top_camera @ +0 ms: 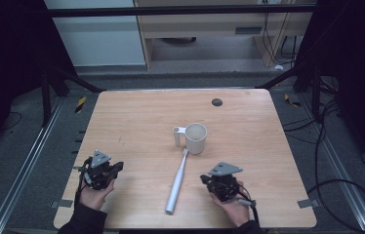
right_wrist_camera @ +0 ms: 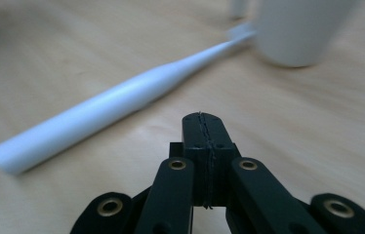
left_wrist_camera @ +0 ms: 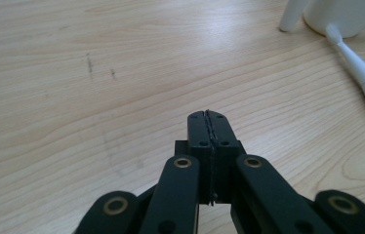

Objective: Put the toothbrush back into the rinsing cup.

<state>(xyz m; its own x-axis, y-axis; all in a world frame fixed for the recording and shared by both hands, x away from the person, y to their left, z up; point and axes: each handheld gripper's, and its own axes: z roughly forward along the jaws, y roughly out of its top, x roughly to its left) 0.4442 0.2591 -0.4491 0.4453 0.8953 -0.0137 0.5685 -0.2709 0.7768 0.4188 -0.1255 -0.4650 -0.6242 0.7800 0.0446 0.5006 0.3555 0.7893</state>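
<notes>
A white mug (top_camera: 195, 138) with its handle to the left stands upright near the middle of the wooden table (top_camera: 136, 117). A white electric toothbrush (top_camera: 177, 181) lies flat in front of it, brush head touching the mug's base. My left gripper (top_camera: 117, 168) rests at the front left, shut and empty (left_wrist_camera: 208, 116); the brush head (left_wrist_camera: 334, 33) and the mug (left_wrist_camera: 341, 14) sit at its far right. My right gripper (top_camera: 205, 179) rests at the front right, shut and empty (right_wrist_camera: 201, 117), just right of the toothbrush (right_wrist_camera: 107, 109), with the mug (right_wrist_camera: 295, 29) ahead.
A small dark round hole (top_camera: 216, 102) sits near the table's far edge. Metal frame rails and cables run along the floor on both sides. A light wooden cabinet (top_camera: 210, 29) stands beyond the table.
</notes>
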